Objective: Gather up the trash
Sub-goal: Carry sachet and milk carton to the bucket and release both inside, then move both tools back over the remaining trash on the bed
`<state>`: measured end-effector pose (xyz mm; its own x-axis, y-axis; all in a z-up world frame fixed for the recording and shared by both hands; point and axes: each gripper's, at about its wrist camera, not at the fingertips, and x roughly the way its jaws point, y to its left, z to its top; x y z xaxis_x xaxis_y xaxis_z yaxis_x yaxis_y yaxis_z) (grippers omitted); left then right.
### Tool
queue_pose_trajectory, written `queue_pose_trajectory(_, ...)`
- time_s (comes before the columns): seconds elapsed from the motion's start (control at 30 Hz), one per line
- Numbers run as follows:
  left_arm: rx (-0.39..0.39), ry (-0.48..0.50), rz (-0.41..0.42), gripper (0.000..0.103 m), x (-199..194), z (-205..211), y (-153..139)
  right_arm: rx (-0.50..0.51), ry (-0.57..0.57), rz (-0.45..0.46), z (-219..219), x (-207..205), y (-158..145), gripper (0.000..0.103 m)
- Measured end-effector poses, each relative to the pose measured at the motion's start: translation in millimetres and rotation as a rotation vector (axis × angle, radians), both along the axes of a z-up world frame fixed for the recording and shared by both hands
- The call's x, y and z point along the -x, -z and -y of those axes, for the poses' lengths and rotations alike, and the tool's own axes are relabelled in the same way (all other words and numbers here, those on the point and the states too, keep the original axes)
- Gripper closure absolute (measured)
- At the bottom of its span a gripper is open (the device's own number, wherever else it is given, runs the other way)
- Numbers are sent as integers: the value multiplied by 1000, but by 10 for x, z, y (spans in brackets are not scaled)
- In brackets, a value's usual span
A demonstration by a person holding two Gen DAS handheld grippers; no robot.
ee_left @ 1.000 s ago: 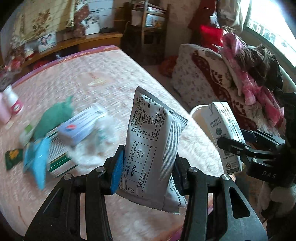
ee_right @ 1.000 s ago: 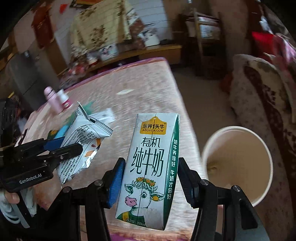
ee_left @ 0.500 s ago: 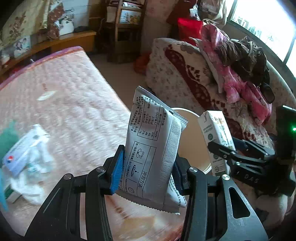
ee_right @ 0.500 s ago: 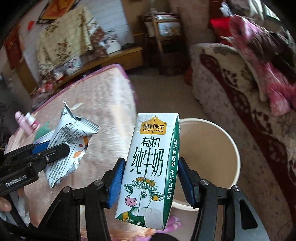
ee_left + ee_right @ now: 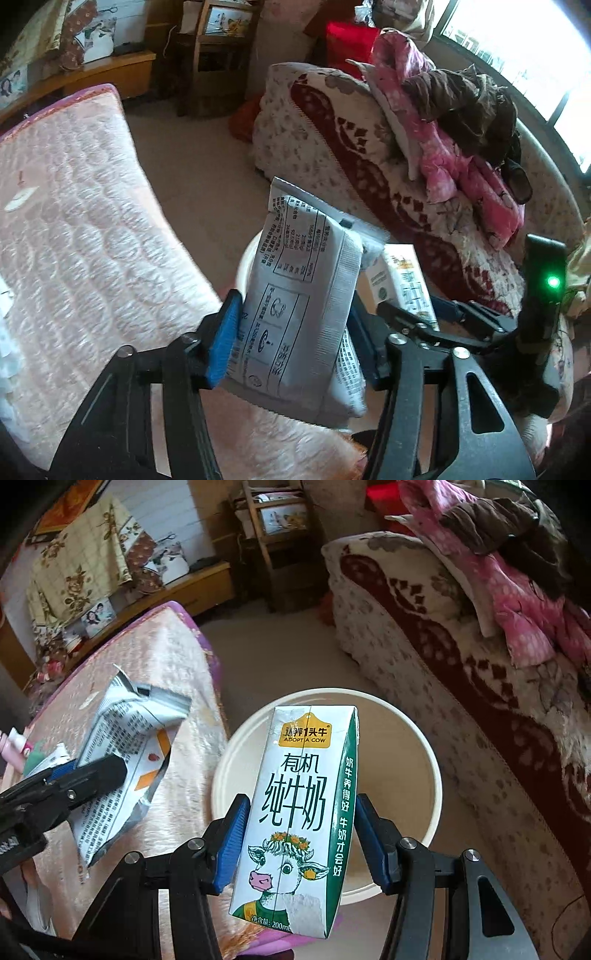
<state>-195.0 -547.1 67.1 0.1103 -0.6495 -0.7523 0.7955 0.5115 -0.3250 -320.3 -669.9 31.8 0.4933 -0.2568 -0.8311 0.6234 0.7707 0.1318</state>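
Note:
My left gripper is shut on a silver snack wrapper, held upright over the bed's edge beside the cream bin. It also shows in the right wrist view, left of the bin. My right gripper is shut on a white and green milk carton, held upright above the near rim of the open cream bin. The carton shows in the left wrist view to the right of the wrapper. The bin's inside looks bare where it shows.
The pink quilted bed lies left of the bin. A patterned sofa piled with pink and brown clothes stands on the right. Small bottles and packets lie far left on the bed. Bare floor lies beyond the bin.
Both grippers have swung right, away from the litter on the bed, toward the bin. The carton now hangs over the bin's rim and the wrapper is beside it.

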Motion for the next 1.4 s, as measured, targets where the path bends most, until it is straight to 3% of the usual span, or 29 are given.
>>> queue_pose_trajectory(0.1,14,23,-16,38,5,52,10,3,19,-3,59,0,38,45)
queue_pose_trajectory(0.2,29,27,-25,35,2,29,-2,-18,49,10,114,42,66,35)
queue_pose_trajectory(0.53,-2,-48,46,35,-44,-243,-80,-30,17,14,-42,32,57,35)
queue_pose_trajectory(0.97,-39,-196,165,35,-156,-935,-226,-16,-89,41,-585,-229,-102,35)
queue_pose_trajectory(1.4,-28,-326,200,35,-312,-1684,-379,5,-180,80,-1110,-516,-313,33)
